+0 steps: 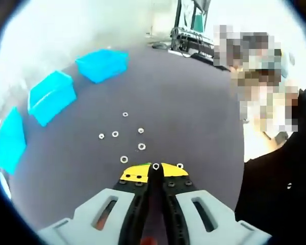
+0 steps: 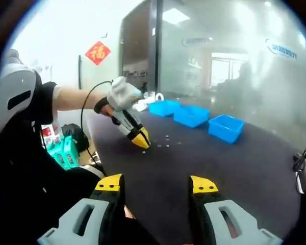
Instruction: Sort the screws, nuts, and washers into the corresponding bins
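Several small silver rings, nuts or washers, lie scattered on the dark table. My left gripper has its yellow-tipped jaws pressed together, and one small silver ring is pinched at their very tip. In the right gripper view, a hand holds this left gripper tip-down on the table beside the scattered parts. Three blue bins stand in a row at the far left. My right gripper hovers open over the table, with nothing between its jaws.
The same three bins appear beyond the parts in the right gripper view. Dark equipment stands at the table's far edge. A person in dark clothes is at the right. A cable lies at the table's right edge.
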A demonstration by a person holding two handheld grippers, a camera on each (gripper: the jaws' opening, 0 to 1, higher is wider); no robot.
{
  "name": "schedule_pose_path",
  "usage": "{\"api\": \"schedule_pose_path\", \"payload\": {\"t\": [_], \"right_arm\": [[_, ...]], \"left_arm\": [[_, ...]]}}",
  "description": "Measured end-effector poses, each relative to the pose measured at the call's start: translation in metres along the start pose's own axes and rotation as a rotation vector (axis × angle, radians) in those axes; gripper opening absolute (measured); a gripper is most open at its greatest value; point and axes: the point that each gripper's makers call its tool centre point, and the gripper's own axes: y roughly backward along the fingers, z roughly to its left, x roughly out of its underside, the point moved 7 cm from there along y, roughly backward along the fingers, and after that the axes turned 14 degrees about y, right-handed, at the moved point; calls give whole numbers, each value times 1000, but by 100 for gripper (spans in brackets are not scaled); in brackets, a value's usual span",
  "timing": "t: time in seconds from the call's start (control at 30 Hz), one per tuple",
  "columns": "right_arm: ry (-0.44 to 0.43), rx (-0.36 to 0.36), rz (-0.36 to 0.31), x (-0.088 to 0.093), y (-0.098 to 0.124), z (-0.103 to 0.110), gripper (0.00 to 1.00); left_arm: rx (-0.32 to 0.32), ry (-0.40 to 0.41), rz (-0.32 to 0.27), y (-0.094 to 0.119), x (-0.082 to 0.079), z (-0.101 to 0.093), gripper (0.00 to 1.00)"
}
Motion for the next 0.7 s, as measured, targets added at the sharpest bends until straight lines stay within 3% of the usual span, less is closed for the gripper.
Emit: {"api": "schedule_pose_path", "payload": {"t": [0.2,0.3,0.43,0.53,0.7], "right_arm": [[-29,16,-25,0,-1,3,45],[-22,32,-42,-2,-1,5,45],[-16,54,-73,-8,0,7,45],[-23,66,-89,-13,1,7,45],[-42,88,-135,-20,2,7,45]], "left_arm": [[43,80,-127,10,-1,-3,4],[24,73,-220,20,-4,-4,4],[48,124,-339,33,-8,-10,4],[25,78,-420,47,-11,-15,4],[29,85,-533,68,-12,-26,4]]}}
